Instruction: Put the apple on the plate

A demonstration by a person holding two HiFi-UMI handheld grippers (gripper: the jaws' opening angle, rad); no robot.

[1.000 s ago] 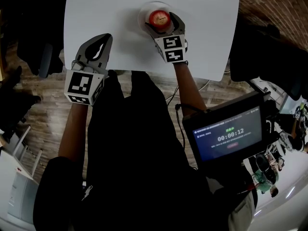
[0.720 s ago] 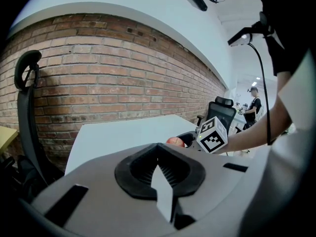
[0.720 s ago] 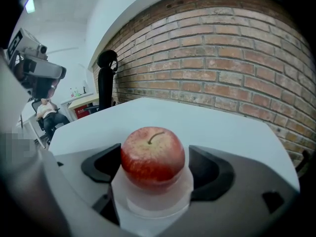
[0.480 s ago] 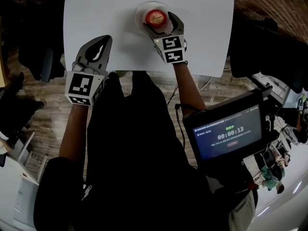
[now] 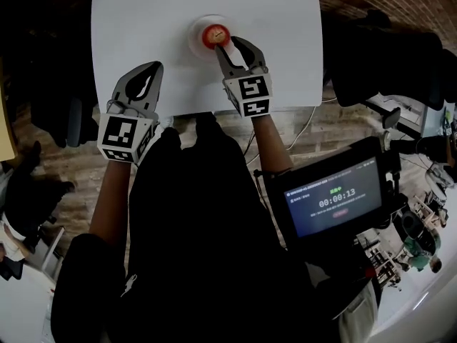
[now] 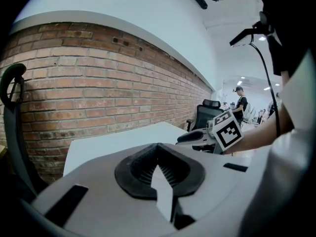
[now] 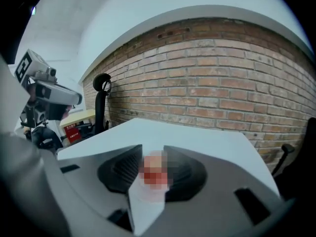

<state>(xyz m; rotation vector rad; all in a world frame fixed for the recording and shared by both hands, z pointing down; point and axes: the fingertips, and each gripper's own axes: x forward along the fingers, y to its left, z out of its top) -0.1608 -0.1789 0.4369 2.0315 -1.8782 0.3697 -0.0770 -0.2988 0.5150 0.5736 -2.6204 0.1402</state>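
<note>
Apple point(image 5: 215, 34) resting on the plate point(image 5: 194, 41), just beyond the tips of the right claw point(image 5: 227, 45). Its jaws are closing on nothing, apparently clear of the fruit (placement looks complete). The left claw point(image 5: 148, 71), jaws together and empty, hangs over the worktop point(image 5: 143, 20) edge, probably idle because one claw suffices.

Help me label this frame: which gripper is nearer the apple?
Right. The right gripper is just short of the apple on the plate, its jaws closing on nothing. The left gripper hangs by the table's near edge, well off to the apple's left.
</note>
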